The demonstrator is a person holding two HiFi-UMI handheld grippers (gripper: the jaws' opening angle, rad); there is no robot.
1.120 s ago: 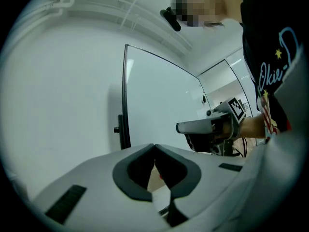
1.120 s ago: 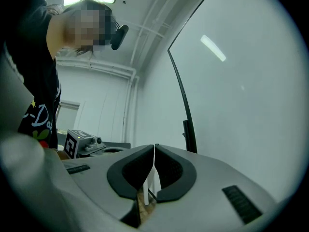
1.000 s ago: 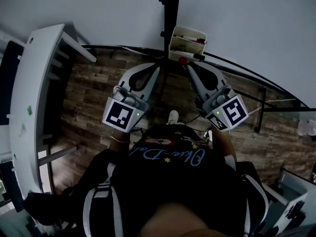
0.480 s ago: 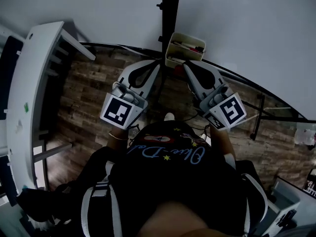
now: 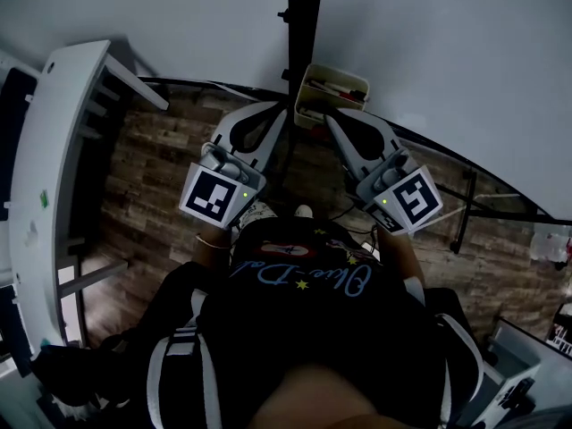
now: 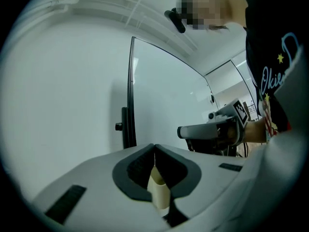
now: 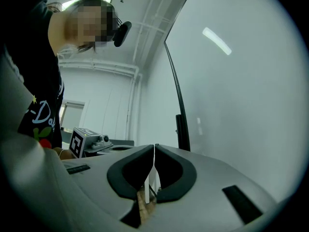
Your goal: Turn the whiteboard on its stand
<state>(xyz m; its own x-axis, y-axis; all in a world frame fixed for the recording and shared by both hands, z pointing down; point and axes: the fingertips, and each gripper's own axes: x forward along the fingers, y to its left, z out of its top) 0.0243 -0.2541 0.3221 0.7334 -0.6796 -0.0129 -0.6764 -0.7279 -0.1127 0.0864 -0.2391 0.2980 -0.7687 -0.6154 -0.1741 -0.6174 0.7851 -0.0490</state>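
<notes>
The whiteboard [image 5: 447,61] fills the upper right of the head view, its black-framed lower edge curving down to the right. A black stand post [image 5: 299,25] rises at its left edge, with a marker tray [image 5: 332,92] below it. My left gripper [image 5: 279,116] and right gripper [image 5: 331,119] point at the post's foot, one on each side of the tray, both shut and holding nothing. In the left gripper view the board [image 6: 164,100] stands right of the post [image 6: 126,127]. The right gripper view has the board [image 7: 236,91] on the right.
A white shelf unit [image 5: 54,168] runs along the left over the wooden floor [image 5: 161,168]. Black base bars of the stand [image 5: 465,213] stick out at the right. My own body in a black shirt [image 5: 304,329] fills the bottom.
Both grippers have crept a little forward toward the stand post, and the tray sits slightly closer between them. The jaws stayed shut throughout.
</notes>
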